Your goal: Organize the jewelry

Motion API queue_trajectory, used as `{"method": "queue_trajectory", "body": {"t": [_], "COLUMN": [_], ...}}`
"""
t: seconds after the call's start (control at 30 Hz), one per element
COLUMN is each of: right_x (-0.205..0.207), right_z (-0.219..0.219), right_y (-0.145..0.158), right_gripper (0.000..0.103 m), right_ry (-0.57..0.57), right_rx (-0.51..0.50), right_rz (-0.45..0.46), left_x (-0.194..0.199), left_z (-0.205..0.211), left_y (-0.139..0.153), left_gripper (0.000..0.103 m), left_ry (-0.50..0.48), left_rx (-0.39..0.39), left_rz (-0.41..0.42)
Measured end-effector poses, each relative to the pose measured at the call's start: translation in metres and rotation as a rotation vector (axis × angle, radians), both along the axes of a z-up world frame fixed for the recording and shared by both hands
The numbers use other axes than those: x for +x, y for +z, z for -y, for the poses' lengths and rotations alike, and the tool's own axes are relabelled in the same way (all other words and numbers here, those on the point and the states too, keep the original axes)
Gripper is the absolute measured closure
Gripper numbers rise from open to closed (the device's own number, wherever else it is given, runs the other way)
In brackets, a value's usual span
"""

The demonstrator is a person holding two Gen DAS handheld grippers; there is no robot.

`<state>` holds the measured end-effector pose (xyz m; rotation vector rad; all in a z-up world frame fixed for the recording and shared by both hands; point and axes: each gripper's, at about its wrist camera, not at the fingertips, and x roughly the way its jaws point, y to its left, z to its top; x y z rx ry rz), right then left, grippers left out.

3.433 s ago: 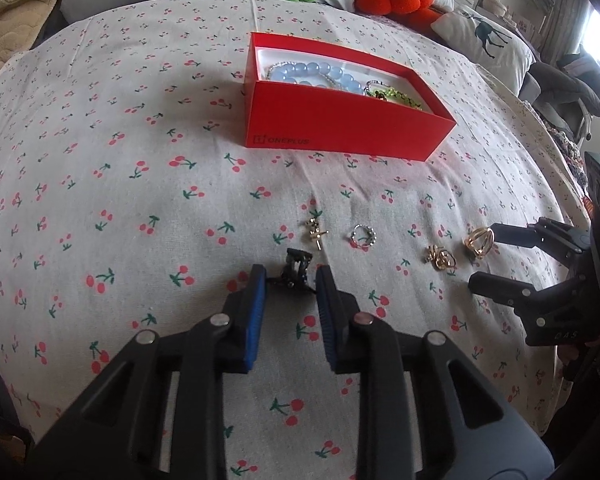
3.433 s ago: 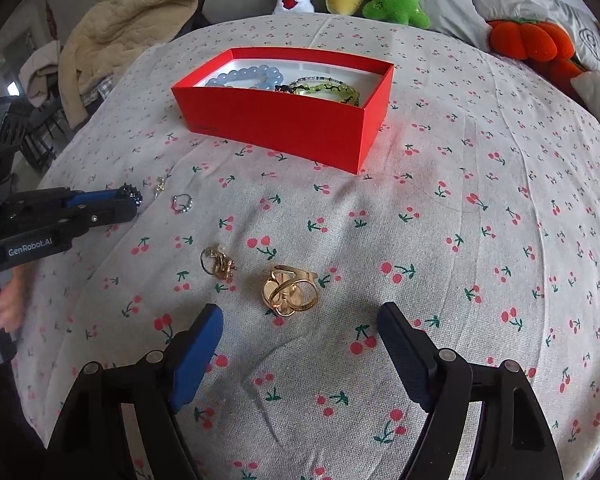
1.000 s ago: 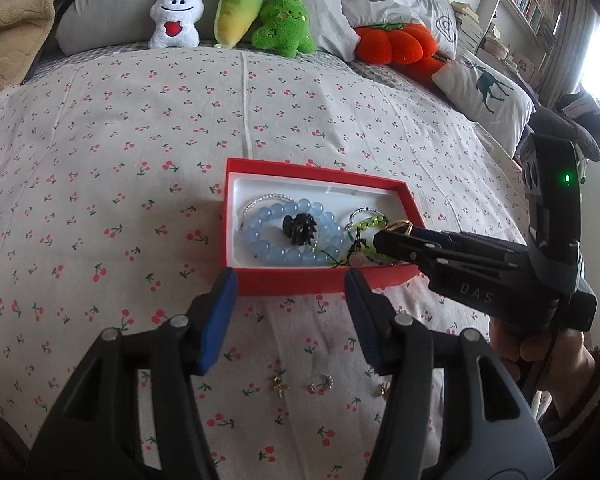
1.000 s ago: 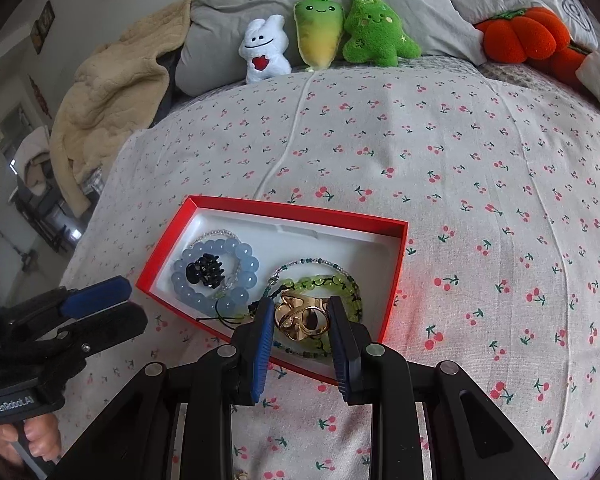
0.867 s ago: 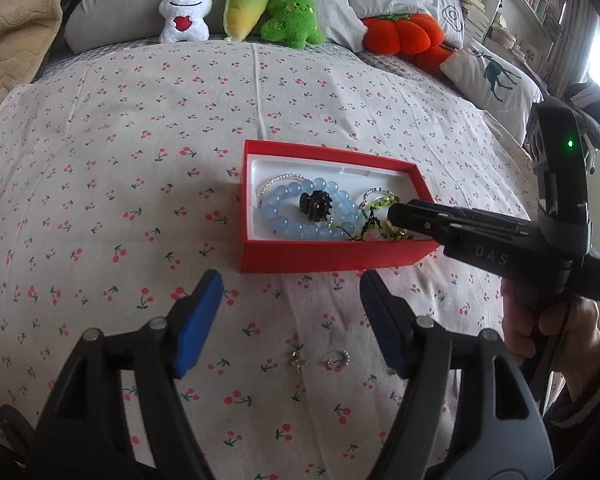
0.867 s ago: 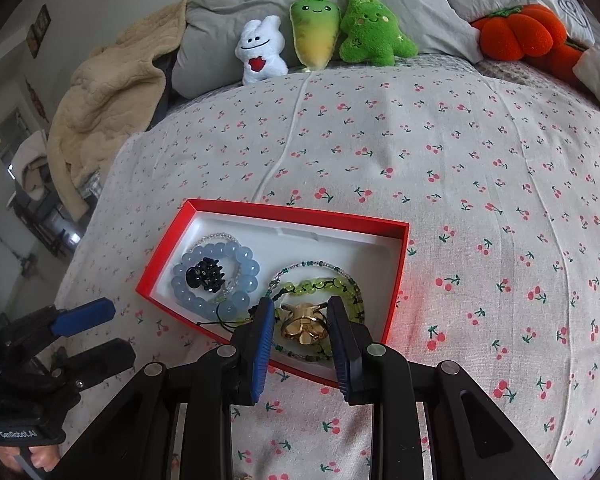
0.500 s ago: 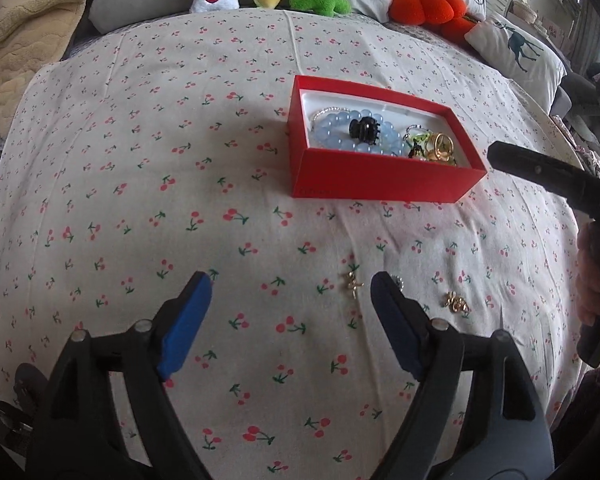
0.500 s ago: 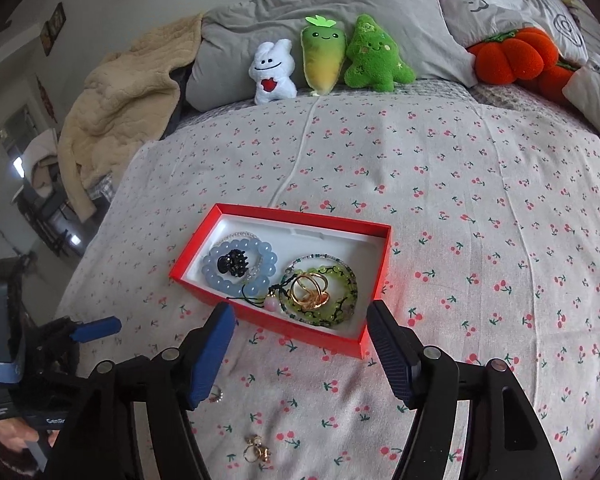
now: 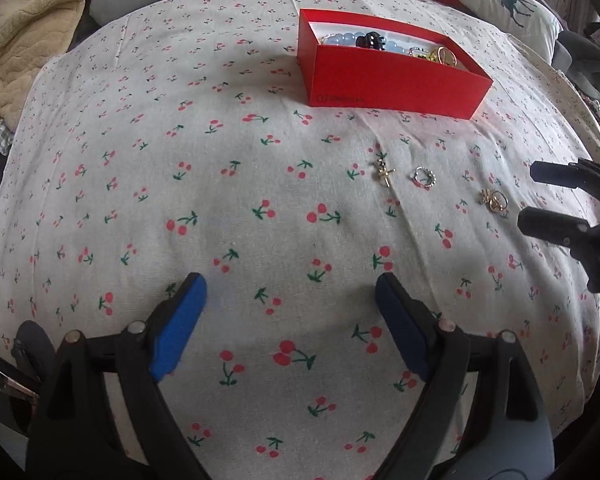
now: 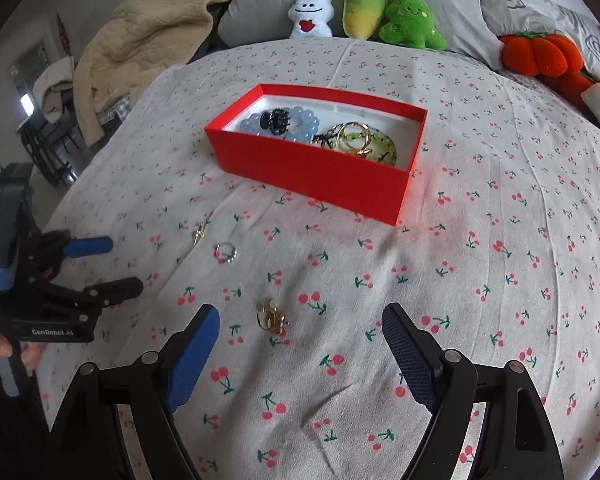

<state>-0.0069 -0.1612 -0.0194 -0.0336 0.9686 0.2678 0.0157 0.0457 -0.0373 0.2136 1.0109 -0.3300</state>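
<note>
A red box (image 9: 392, 80) (image 10: 312, 172) sits on the cherry-print bedspread and holds a blue bead bracelet (image 10: 304, 120), a black hair claw (image 10: 276, 120), a green bracelet (image 10: 380, 148) and a gold ring piece (image 10: 356, 136). On the cloth in front lie a small gold charm (image 9: 382, 170) (image 10: 199, 233), a silver beaded ring (image 9: 425, 177) (image 10: 225, 252) and a gold ring cluster (image 9: 493, 200) (image 10: 272, 316). My left gripper (image 9: 290, 320) (image 10: 120, 262) is open and empty, low over the cloth. My right gripper (image 10: 300, 344) (image 9: 540, 196) is open and empty, just short of the gold cluster.
Plush toys (image 10: 364, 12) and an orange pumpkin cushion (image 10: 540, 56) line the grey pillows at the head of the bed. A beige blanket (image 10: 140, 40) is heaped at the back left. The bed edge drops off at the left and right.
Both grippers let go of the hair claw and the gold ring piece in the box, opened wide, and drew back down toward the jewelry lying on the cloth.
</note>
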Motion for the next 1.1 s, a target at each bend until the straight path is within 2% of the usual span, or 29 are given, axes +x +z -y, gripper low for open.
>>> {"method": "queue_trajectory", "body": {"t": [0.07,0.13,0.4,0.47,0.53,0.63,0.8,0.9,0.97,1.1], "right_x": [-0.007,-0.012,-0.009,-0.006,-0.004,-0.002,0.002,0.003,0.005,0.007], "right_z": [-0.008,-0.012,-0.012,-0.014,-0.015,-0.015,-0.010,-0.008,-0.005,0.002], "right_y": [-0.010,-0.017,-0.023,-0.022,-0.020,-0.018,-0.016,-0.016,-0.017,-0.015], "right_gripper": [0.018,0.018,0.019,0.026,0.043,0.061,0.081,0.084,0.084,0.085], "right_ry": [0.034,0.053,0.043,0.043,0.046,0.053,0.052,0.058,0.052,0.044], "right_rx": [-0.039,-0.055,-0.029,-0.026,-0.025,-0.006,0.025,0.039,0.054,0.060], "right_rz": [-0.018,-0.030,-0.012,-0.005,0.001,0.002,-0.007,-0.010,-0.018,-0.019], "left_x": [-0.003,-0.004,-0.001,-0.001,0.000,0.002,0.002,0.003,0.004,0.006], "left_z": [-0.002,-0.005,-0.002,-0.002,-0.001,0.001,0.007,0.011,0.013,0.013], "left_y": [-0.002,-0.004,-0.001,0.000,0.001,0.003,0.006,0.006,0.007,0.008], "left_gripper": [0.008,0.006,0.006,0.006,0.006,0.007,0.016,0.026,0.042,0.046], "left_ry": [0.001,0.005,-0.013,-0.019,-0.026,-0.039,-0.060,-0.080,-0.095,-0.093], "left_rx": [0.008,-0.007,-0.015,-0.033,-0.052,-0.079,-0.095,-0.104,-0.100,-0.126], "left_rz": [0.017,0.027,0.021,0.015,0.010,0.001,0.004,-0.004,-0.009,-0.028]}}
